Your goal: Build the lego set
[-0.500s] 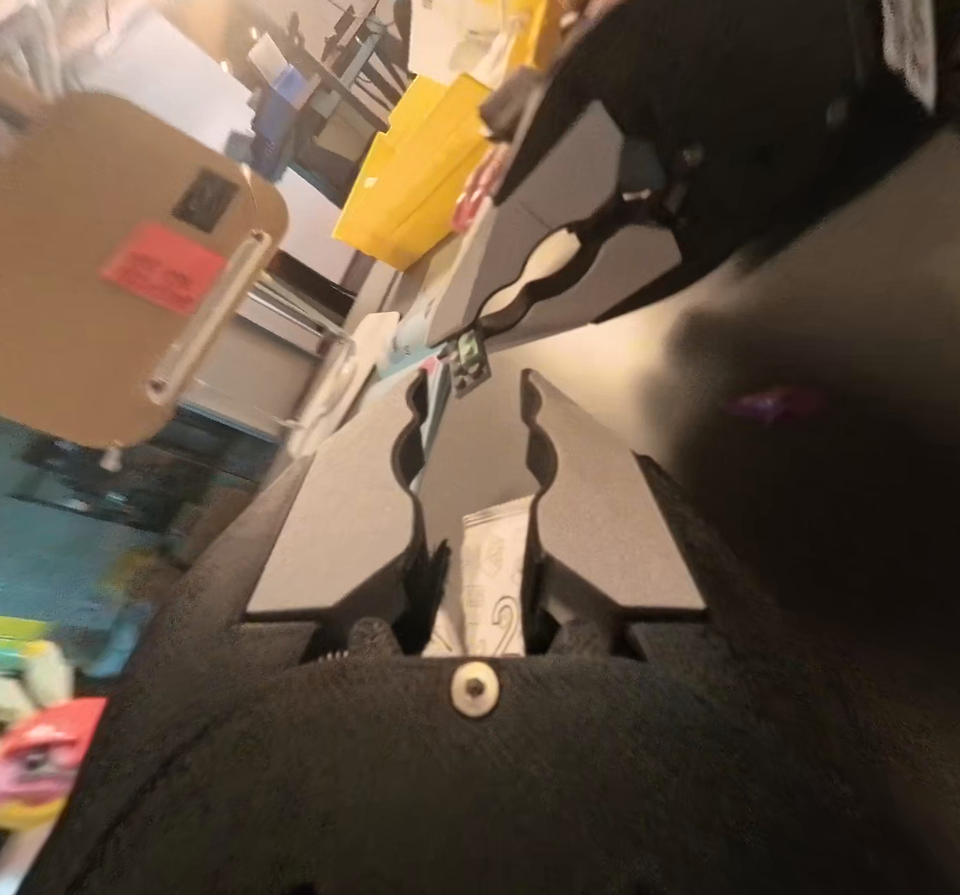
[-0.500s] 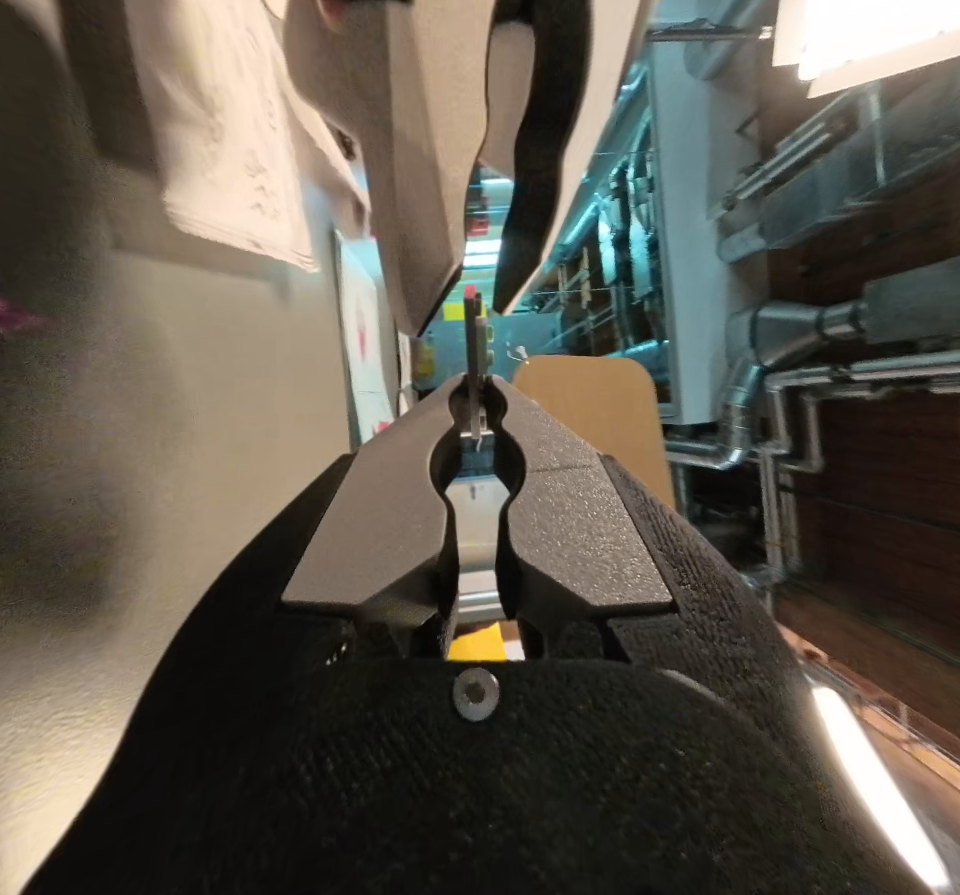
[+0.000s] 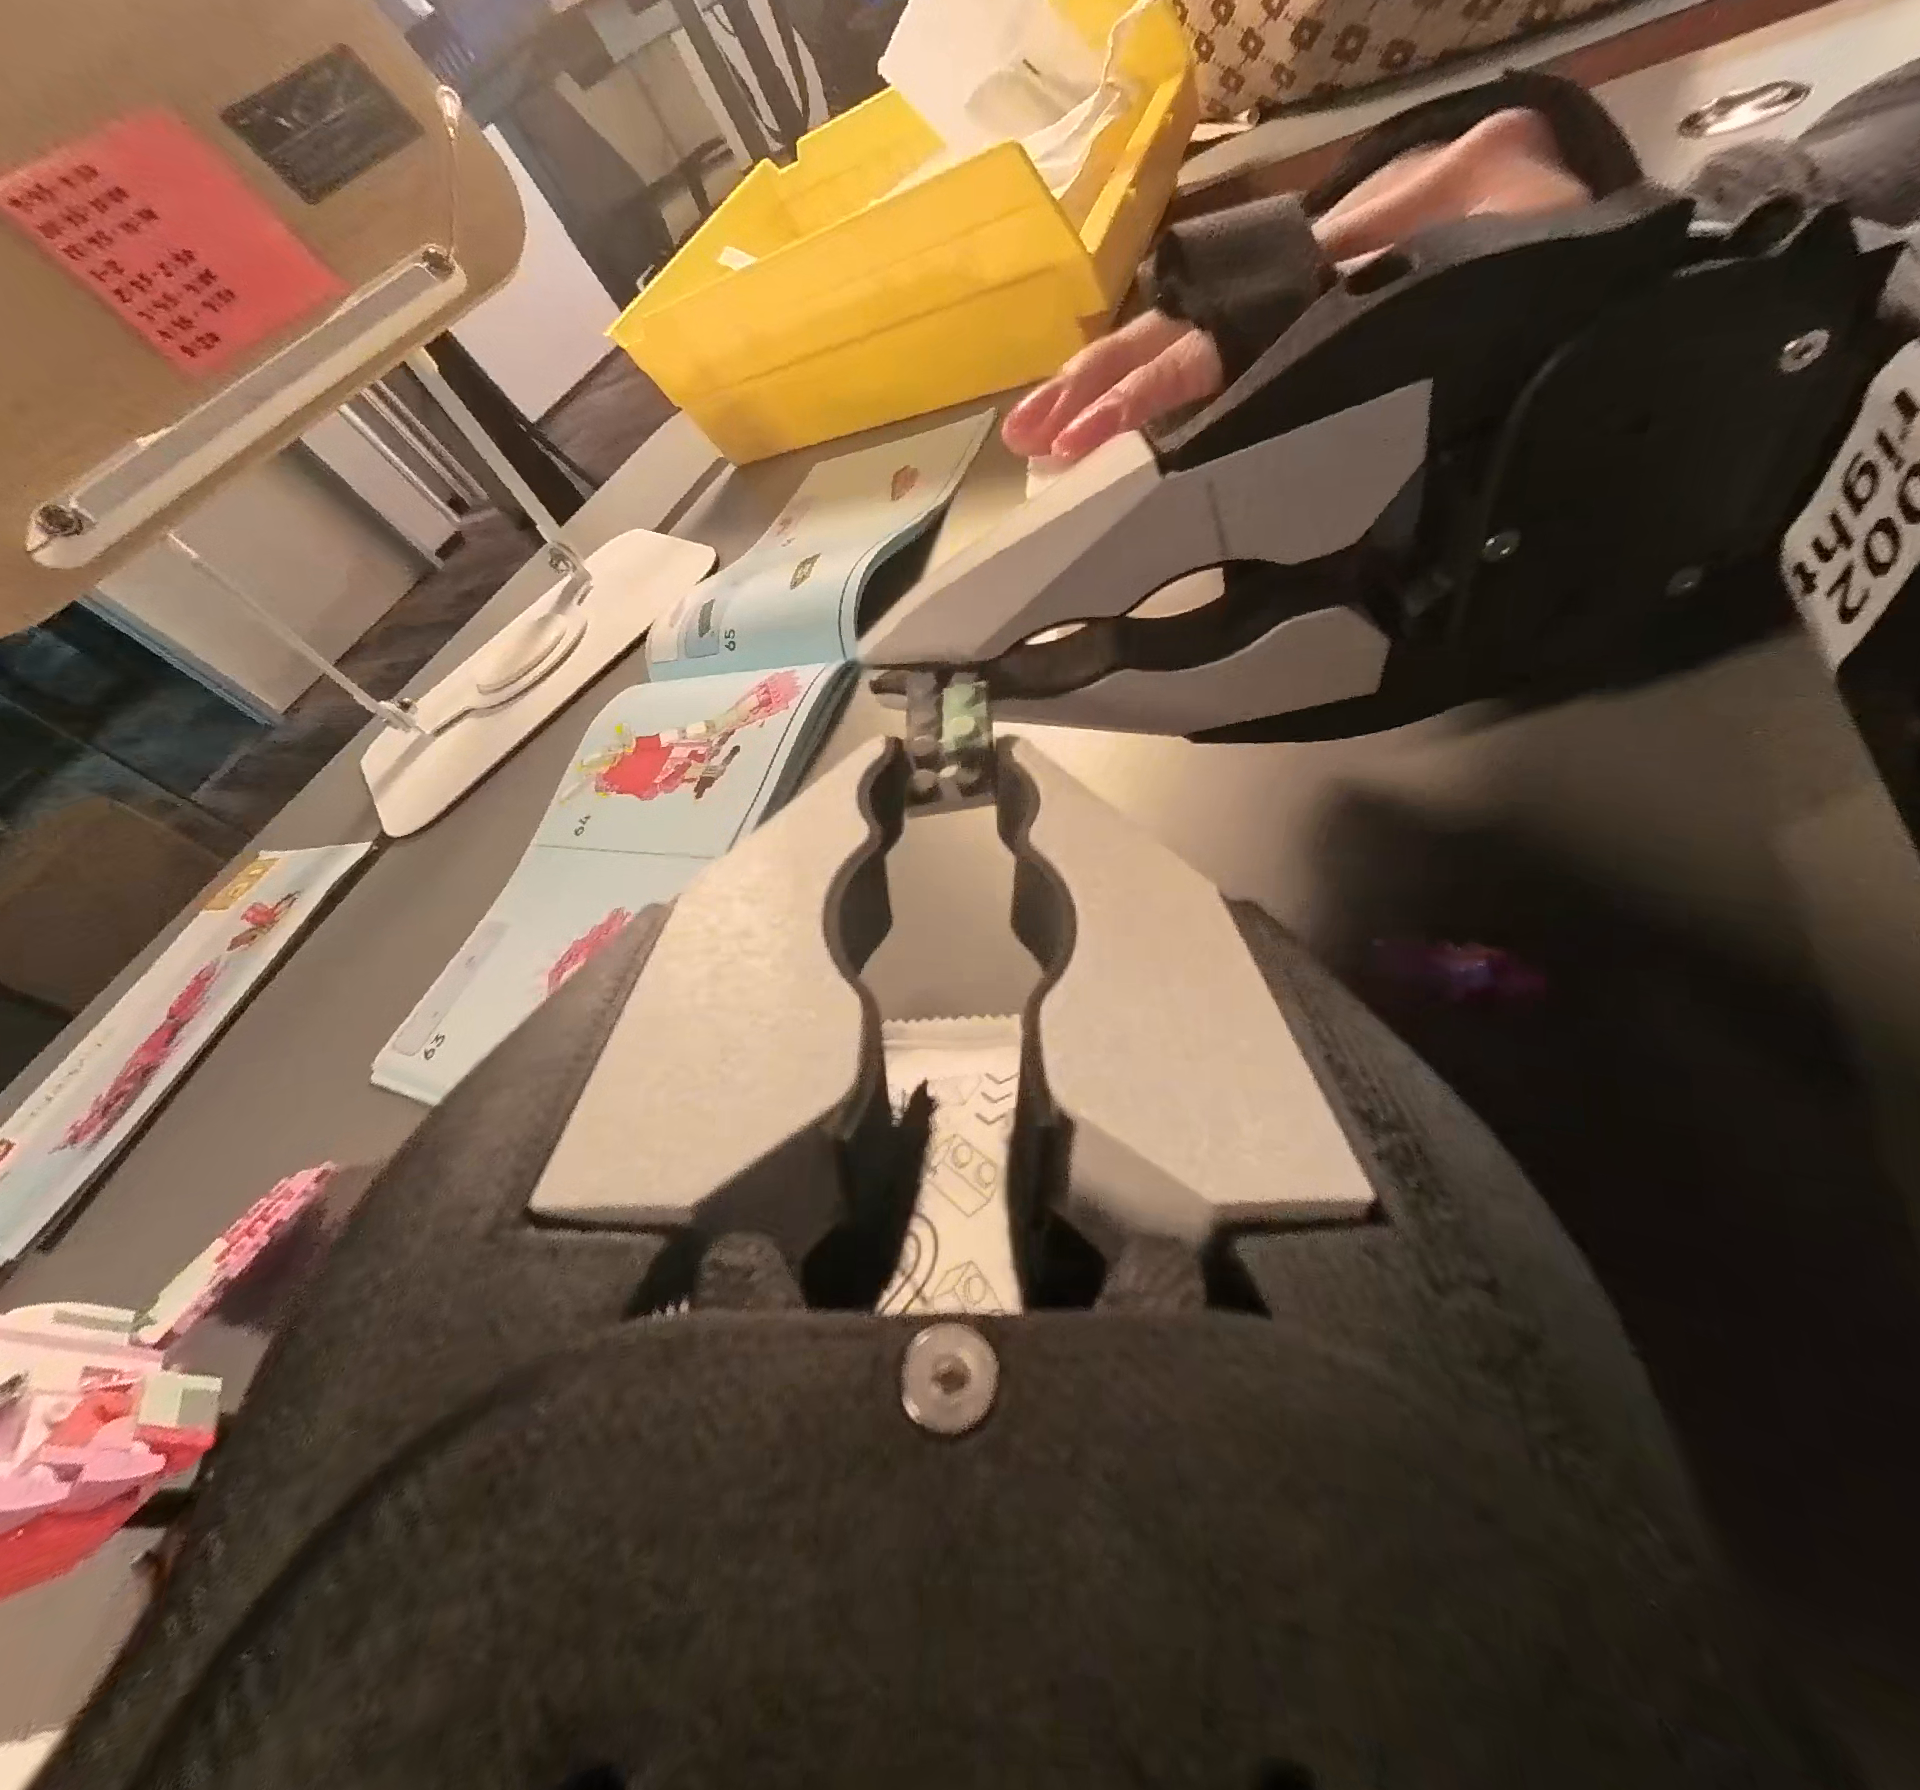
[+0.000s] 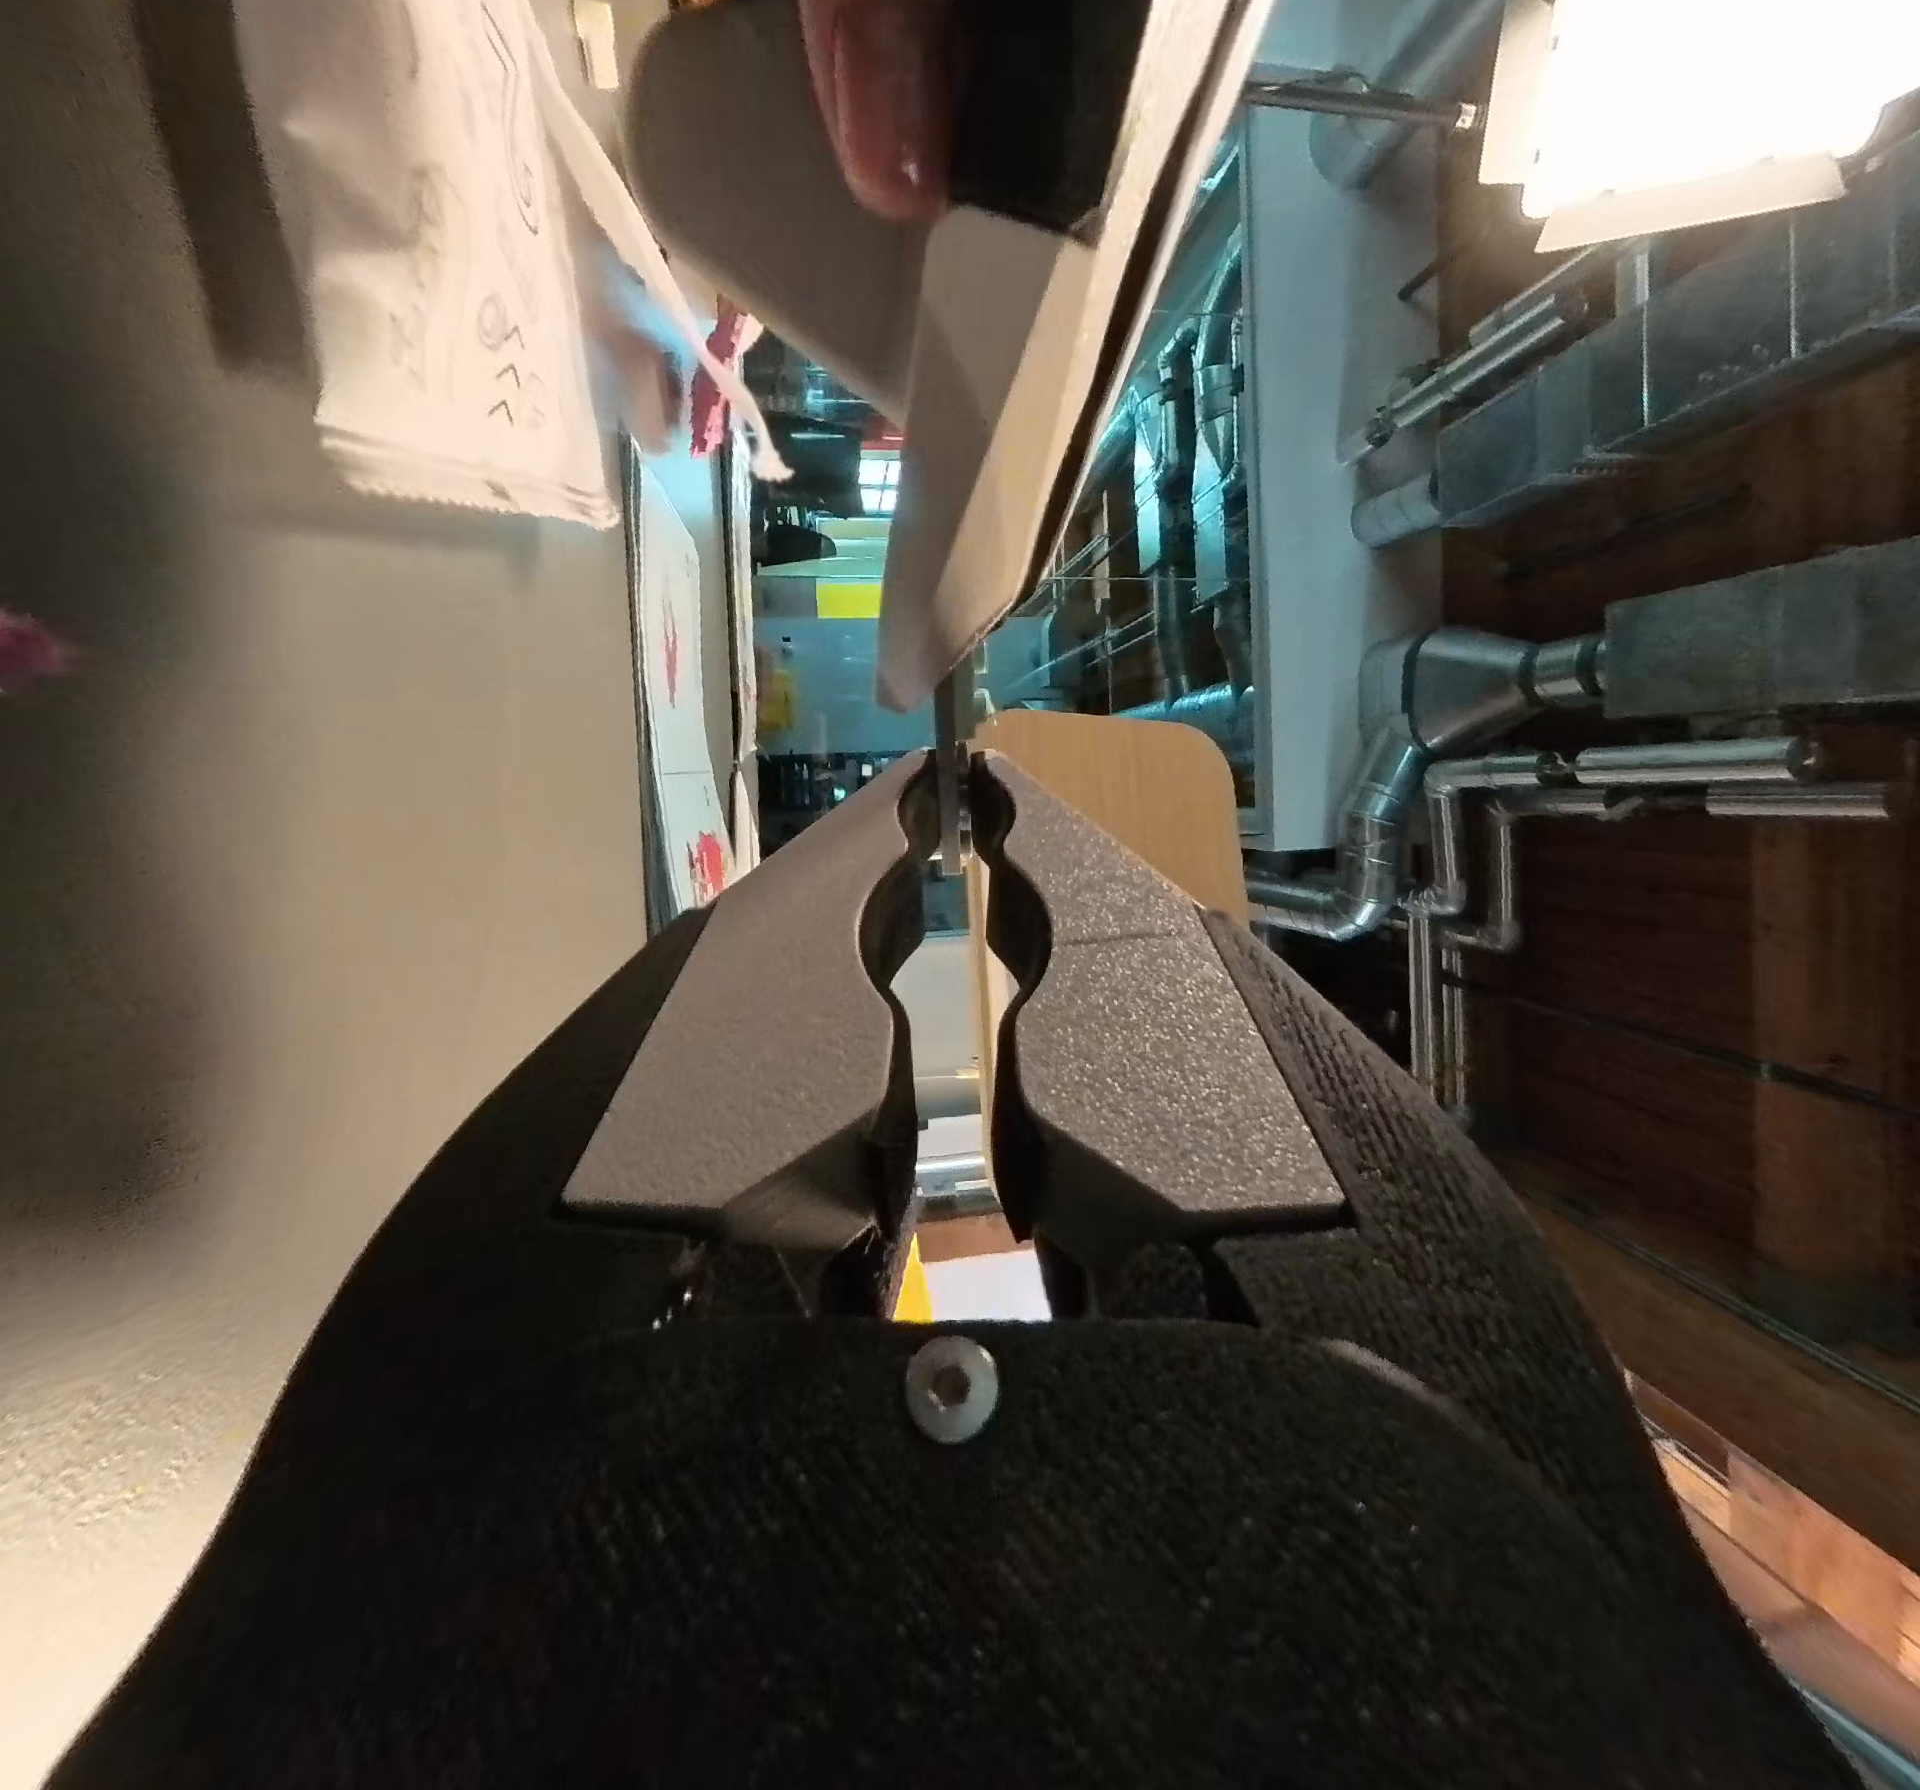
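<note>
The grey table (image 3: pixel 1195 805) carried a yellow bin (image 3: pixel 894 286) and an open booklet (image 3: pixel 675 774). Beside the booklet, both grippers met: the left gripper (image 3: pixel 948 766) and the right gripper (image 4: pixel 951 772) each pinched the small grey-and-green brick plate (image 3: pixel 951 738).

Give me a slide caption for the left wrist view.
Both claws grip one small grey-and-green brick plate above an open instruction booklet.
</note>
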Tool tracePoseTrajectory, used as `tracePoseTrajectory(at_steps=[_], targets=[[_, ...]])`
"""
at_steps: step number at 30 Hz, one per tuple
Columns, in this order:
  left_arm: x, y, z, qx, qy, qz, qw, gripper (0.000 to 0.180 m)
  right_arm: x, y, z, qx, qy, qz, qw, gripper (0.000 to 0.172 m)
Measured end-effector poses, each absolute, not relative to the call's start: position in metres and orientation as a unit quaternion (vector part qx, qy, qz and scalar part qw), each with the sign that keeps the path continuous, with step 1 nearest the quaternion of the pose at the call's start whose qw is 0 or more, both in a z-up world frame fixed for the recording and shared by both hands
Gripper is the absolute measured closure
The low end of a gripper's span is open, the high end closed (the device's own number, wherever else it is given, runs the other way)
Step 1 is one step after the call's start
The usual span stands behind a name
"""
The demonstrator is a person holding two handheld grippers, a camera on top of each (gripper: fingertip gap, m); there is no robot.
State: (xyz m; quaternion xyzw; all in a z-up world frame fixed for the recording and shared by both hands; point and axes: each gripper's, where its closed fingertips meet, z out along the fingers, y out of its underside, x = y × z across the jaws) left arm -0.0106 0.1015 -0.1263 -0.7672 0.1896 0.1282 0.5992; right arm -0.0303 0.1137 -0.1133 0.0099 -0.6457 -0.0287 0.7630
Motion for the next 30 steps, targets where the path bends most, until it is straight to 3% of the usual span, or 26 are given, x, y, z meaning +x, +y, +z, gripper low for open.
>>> tracePoseTrajectory(at_steps=[3, 6, 10, 17, 22, 27, 30], targets=[[-0.017, 0.102, -0.128, -0.773, 0.177, 0.139, 0.593, 0.164, -0.031, 0.113, -0.118, 0.006, -0.657, -0.007, 0.753, 0.164], [-0.027, 0.101, -0.13, -0.781, 0.161, 0.152, 0.584, 0.164, -0.031, 0.12, -0.134, 0.006, -0.698, 0.017, 0.716, 0.143], [-0.031, 0.1, -0.134, -0.792, 0.153, 0.146, 0.572, 0.164, -0.026, 0.167, -0.141, -0.041, -0.721, 0.014, 0.691, 0.138], [-0.002, 0.114, -0.169, -0.85, 0.19, 0.069, 0.486, 0.164, -0.03, 0.255, -0.094, -0.285, -0.589, 0.162, 0.739, 0.145], [0.003, 0.116, -0.192, -0.875, 0.221, 0.085, 0.423, 0.164, -0.044, 0.272, -0.087, -0.331, -0.552, 0.184, 0.743, 0.15], [0.001, 0.116, -0.191, -0.877, 0.217, 0.096, 0.419, 0.164, -0.063, 0.284, -0.081, -0.362, -0.52, 0.204, 0.746, 0.152], [-0.001, 0.114, -0.188, -0.872, 0.216, 0.113, 0.425, 0.151, -0.067, 0.288, -0.074, -0.375, -0.497, 0.228, 0.749, 0.153]])
